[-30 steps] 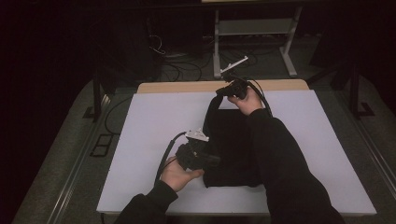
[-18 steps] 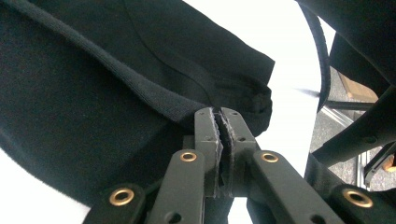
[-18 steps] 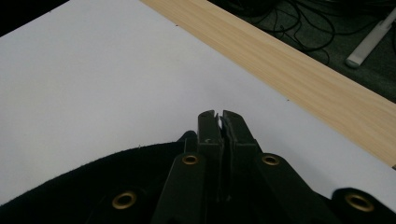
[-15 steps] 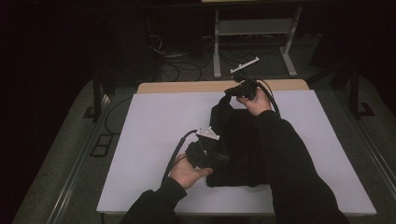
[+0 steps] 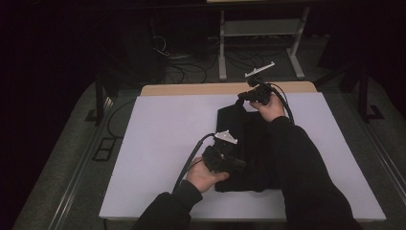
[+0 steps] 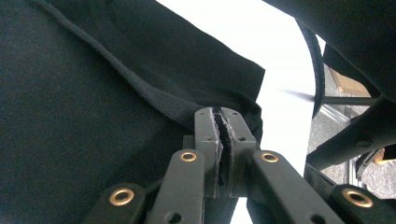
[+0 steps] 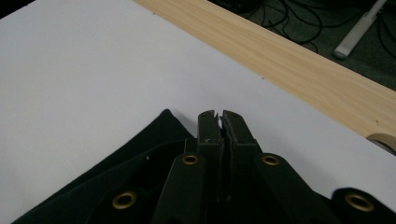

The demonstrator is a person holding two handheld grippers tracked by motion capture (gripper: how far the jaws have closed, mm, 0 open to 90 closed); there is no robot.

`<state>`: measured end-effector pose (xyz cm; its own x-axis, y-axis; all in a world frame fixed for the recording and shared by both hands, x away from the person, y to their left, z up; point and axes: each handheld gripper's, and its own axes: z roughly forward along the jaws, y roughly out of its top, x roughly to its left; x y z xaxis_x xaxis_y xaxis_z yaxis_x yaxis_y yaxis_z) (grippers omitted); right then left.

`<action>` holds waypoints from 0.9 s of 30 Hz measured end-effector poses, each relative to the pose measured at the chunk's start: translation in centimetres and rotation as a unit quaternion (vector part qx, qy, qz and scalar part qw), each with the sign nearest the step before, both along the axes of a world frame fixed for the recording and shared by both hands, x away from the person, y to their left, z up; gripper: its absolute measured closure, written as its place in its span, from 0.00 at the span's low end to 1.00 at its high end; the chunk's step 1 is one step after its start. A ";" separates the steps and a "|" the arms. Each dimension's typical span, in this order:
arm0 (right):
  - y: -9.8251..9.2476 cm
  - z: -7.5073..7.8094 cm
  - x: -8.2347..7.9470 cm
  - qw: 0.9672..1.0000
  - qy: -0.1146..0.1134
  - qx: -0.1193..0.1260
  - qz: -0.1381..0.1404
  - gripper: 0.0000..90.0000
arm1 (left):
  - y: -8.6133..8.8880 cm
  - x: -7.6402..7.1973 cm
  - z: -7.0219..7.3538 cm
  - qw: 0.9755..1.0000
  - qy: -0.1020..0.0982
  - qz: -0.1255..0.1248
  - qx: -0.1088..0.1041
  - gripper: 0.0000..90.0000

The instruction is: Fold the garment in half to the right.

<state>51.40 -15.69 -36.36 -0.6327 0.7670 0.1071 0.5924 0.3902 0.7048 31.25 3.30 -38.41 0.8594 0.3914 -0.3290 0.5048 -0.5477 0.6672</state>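
Observation:
A black garment lies folded on the white table top, right of centre. My left gripper is shut on its near left edge; in the left gripper view the jaws pinch a hem of the dark cloth. My right gripper is shut at the garment's far corner, which lifts slightly toward it. From the right gripper view, the closed jaws sit over the cloth's edge above the white surface. A dark-sleeved forearm lies across the garment.
A wooden strip runs along the table's far edge. Beyond it are floor cables and a white stand. White surface stretches to the left of the garment. Dark floor surrounds the table.
Both hands have shifted to the right across the table, and the garment has moved with them. Both grippers have stayed shut.

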 end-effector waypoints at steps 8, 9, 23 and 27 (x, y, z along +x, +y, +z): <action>-1.9 0.1 -0.1 1.000 0.000 0.003 -0.016 0.95 | -1.6 0.2 0.3 1.000 -0.002 -0.012 -0.002 0.94; -2.1 0.1 -0.1 1.000 -0.001 0.003 -0.018 0.95 | -1.8 0.2 0.3 1.000 -0.002 -0.012 -0.004 0.94; -5.0 0.0 -0.2 0.999 0.002 0.004 -0.036 0.95 | -4.9 1.1 0.2 0.999 0.004 -0.023 -0.023 0.94; -5.7 -0.1 -0.2 0.999 0.004 0.004 -0.042 0.95 | -5.9 1.4 0.1 0.999 0.006 -0.029 -0.024 0.94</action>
